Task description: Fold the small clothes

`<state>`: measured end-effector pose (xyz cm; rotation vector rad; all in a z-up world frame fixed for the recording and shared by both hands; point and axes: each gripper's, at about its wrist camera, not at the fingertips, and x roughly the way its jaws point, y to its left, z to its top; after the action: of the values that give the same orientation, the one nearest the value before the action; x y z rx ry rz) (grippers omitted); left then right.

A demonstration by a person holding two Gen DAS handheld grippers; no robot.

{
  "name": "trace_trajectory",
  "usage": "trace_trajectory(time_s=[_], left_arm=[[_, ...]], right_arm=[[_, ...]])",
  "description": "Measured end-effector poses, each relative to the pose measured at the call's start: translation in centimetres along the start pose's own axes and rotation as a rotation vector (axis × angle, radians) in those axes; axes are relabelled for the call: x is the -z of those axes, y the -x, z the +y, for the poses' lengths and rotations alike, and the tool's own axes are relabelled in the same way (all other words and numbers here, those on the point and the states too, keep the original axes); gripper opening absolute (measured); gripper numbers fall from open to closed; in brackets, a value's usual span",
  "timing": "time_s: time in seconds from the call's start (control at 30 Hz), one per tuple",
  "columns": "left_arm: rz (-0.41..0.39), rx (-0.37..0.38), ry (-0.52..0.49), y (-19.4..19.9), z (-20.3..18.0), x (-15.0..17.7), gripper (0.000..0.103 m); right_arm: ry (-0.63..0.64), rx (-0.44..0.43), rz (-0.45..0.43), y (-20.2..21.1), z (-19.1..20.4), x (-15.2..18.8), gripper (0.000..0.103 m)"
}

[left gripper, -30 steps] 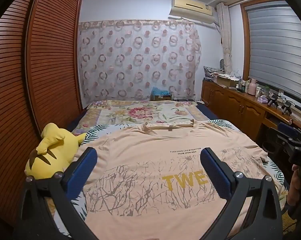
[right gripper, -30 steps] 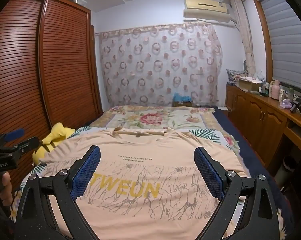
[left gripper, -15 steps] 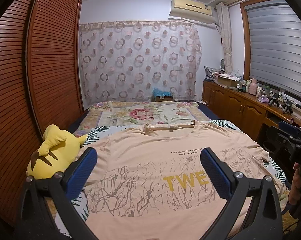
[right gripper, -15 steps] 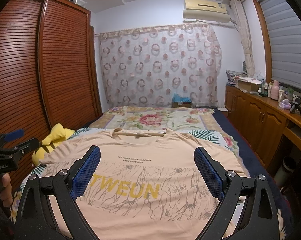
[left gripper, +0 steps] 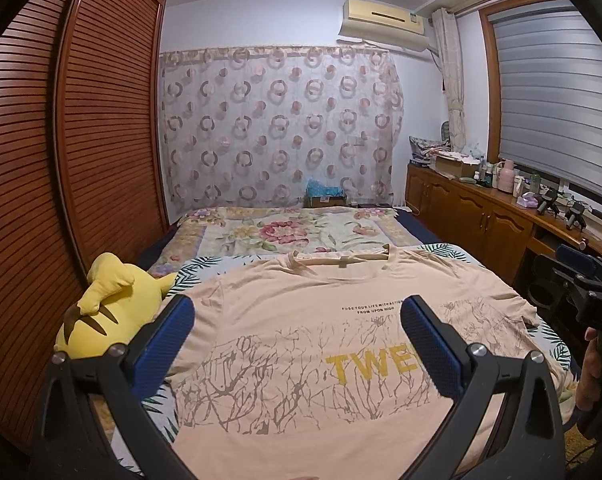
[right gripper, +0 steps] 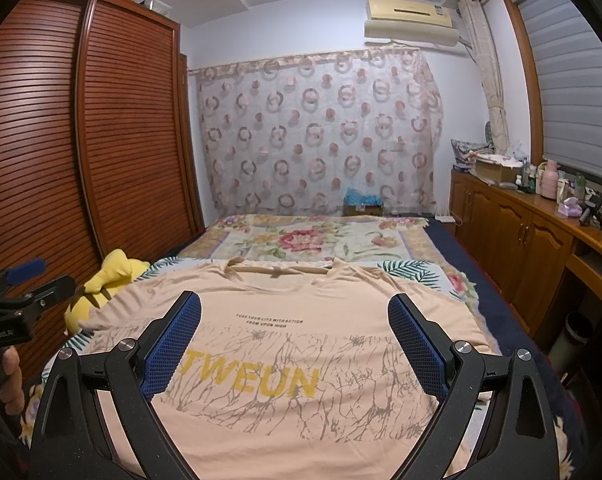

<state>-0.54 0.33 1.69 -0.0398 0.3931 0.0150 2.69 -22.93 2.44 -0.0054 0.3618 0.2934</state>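
Nothing has shifted since a second ago — both the left gripper (left gripper: 295, 340) and right gripper (right gripper: 295, 338) hover spread wide over the T-shirt (right gripper: 301, 344) lying flat on the bed (right gripper: 321, 240), collar pointing away.

The left claw (left gripper: 297, 344), blue-padded fingers spread wide, hovers above a flat peach cotton T-shirt (left gripper: 301, 340) on the bed (left gripper: 285, 232). A yellow plush toy (left gripper: 109, 312) lies beside the shirt.

Yellow plush toy (left gripper: 101, 316) beside wooden wardrobe (left gripper: 61, 160); floral bedspread (left gripper: 285, 232).
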Motion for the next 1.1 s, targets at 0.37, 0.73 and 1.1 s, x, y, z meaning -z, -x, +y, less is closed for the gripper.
trace_trajectory(time_s=[0.37, 0.73, 1.1], left_arm=[[-0.004, -0.001, -0.002, -0.02, 0.12, 0.06, 0.103], [-0.003, 0.001, -0.001, 0.28, 0.14, -0.2, 0.103], [-0.004, 0.001, -0.002, 0.31, 0.1, -0.23, 0.103]], right_arm=[[-0.001, 0.0, -0.002, 0.01, -0.06, 0.0, 0.096], [-0.002, -0.001, -0.003, 0.04, -0.14, 0.0, 0.096], [-0.003, -0.002, -0.004, 0.1, -0.18, -0.02, 0.096]])
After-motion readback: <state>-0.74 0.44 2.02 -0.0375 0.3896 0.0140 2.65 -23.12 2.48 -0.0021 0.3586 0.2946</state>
